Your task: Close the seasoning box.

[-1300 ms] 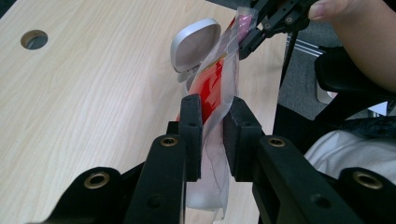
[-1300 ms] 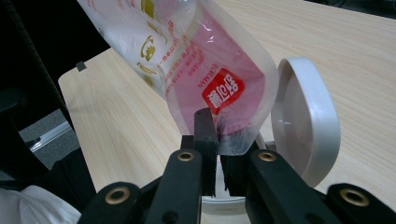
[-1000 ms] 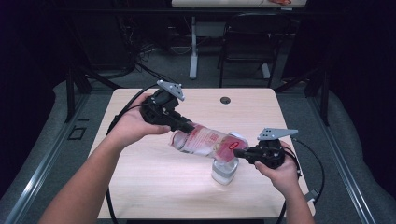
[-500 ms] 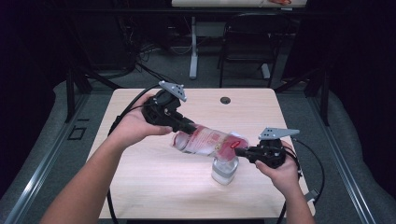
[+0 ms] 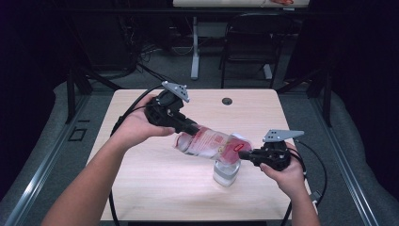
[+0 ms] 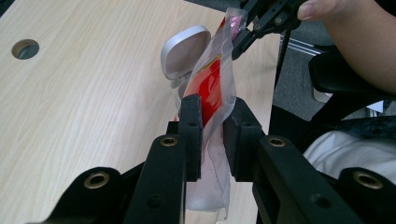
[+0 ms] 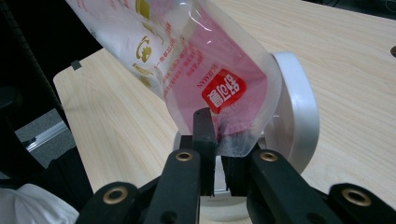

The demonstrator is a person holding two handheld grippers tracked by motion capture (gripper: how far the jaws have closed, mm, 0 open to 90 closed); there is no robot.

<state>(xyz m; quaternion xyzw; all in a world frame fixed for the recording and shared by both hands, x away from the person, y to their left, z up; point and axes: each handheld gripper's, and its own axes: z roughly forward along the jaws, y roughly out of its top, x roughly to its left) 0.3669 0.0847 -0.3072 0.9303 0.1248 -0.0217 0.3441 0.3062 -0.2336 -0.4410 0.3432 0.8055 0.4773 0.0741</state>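
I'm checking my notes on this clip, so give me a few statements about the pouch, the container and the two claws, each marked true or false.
1. The left claw is shut on the pouch. True.
2. The right claw hangs open, away from the pouch. False: it pinches the pouch's other end.
3. The pouch lies flat on the table. False: it is held above it, between both claws.
4. A clear container with its lid flipped open stands under the pouch's lower end. True.
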